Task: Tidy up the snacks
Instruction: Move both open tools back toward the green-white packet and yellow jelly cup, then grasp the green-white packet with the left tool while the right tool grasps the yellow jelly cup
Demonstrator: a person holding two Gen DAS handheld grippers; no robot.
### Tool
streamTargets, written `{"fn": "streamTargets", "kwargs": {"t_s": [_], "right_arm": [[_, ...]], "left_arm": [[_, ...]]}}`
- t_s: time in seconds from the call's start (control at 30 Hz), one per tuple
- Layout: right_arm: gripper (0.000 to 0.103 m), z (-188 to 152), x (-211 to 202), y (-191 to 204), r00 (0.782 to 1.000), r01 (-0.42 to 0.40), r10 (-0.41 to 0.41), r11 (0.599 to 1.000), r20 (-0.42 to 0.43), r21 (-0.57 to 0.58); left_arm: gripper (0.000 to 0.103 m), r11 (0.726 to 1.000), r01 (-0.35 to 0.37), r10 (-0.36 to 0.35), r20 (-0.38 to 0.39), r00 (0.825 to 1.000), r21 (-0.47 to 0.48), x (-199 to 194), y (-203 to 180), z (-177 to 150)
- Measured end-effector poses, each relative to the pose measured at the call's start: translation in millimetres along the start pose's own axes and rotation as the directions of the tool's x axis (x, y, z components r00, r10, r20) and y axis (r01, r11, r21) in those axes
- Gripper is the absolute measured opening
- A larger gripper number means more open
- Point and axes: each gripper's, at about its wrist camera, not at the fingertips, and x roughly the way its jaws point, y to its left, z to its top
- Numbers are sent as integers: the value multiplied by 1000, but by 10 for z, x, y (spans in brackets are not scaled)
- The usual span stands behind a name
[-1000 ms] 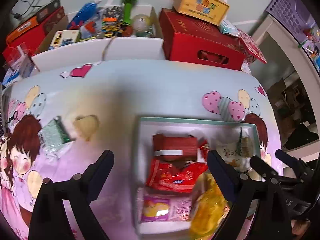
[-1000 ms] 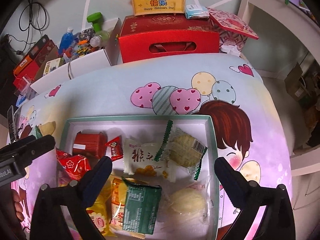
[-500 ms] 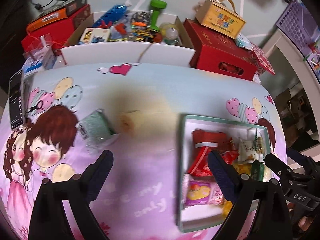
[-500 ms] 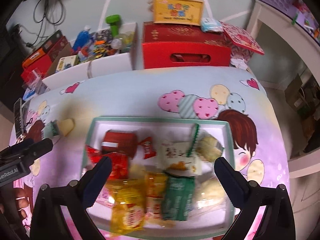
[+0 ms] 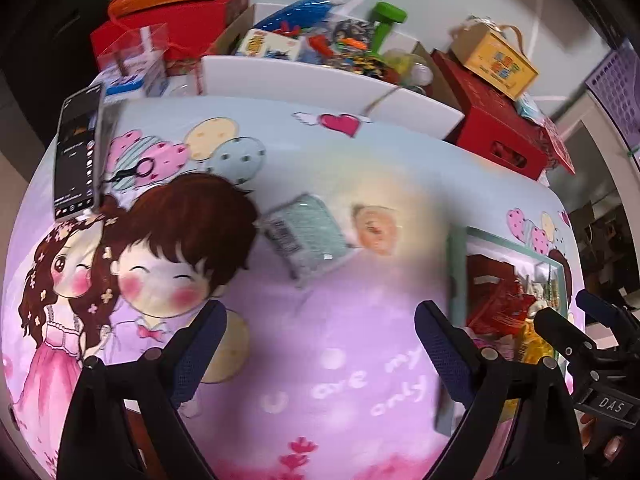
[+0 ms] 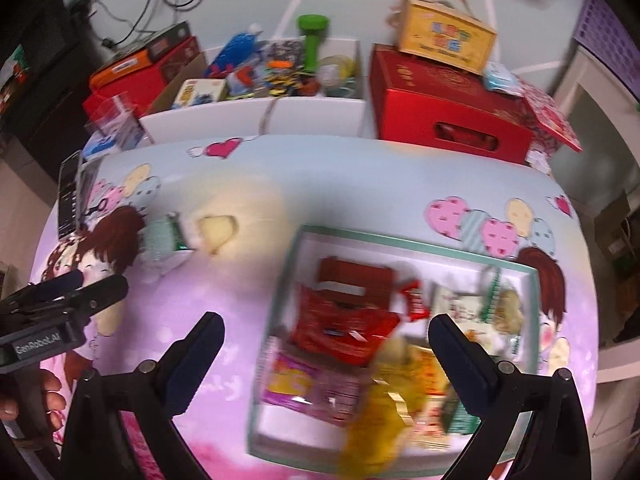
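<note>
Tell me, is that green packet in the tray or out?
Out. The green packet lies on the tablecloth, left of the tray.

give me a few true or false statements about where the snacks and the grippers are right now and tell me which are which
1. The green-wrapped snack lies on the tablecloth outside the tray. True.
2. The left hand-held gripper is clamped on a snack. False: it is open and empty.
3. A red packet lies inside the tray. True.
4. The right hand-held gripper holds the yellow packet. False: it is open, and the packet lies in the tray.
5. The phone is in the tray. False: it is at the table's far left edge.
</note>
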Motion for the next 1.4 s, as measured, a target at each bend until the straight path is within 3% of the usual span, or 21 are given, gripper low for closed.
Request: {"fn": "streamTargets", "kwargs": {"t_s": [0.23,0.37,0.73,0.83,0.93,1.13,1.27,1.33,1.4], "right_arm": [[103,138,159,465,998,-63,62,997,-17,-33],[103,239,340,673,996,-78,76,996,-36,-48],[100,480,1041,922,991,-94,84,991,-104,-99],[92,533,1191,947,989,-107,94,988,-116,-115],[90,582,1308,966,986,-127,112,984,-123,-127],[71,630,1460,1007,982,-156,136,975,-131,-156],[60,638,1502,1009,979,-176,156,971,-130,-160],[52,642,1500,1010,977,-188,169,969,-126,-161],[47,642,1496,1016,974,-208,189,964,-125,-165]], "left_arm": [[95,998,14,-15,-17,1000,-56,94,437,110],[95,992,54,-59,-38,998,-112,214,624,188],[95,981,100,-121,-122,985,-167,748,538,441],[95,978,103,-130,-142,981,-183,887,481,494],[95,977,108,-138,-159,978,-183,996,390,534],[94,984,76,-105,-177,979,-164,1108,220,601],[82,988,38,-66,-184,981,-152,1146,130,625],[69,988,20,-48,-182,982,-156,1147,119,625],[66,987,10,-39,-177,983,-161,1146,122,625]]}}
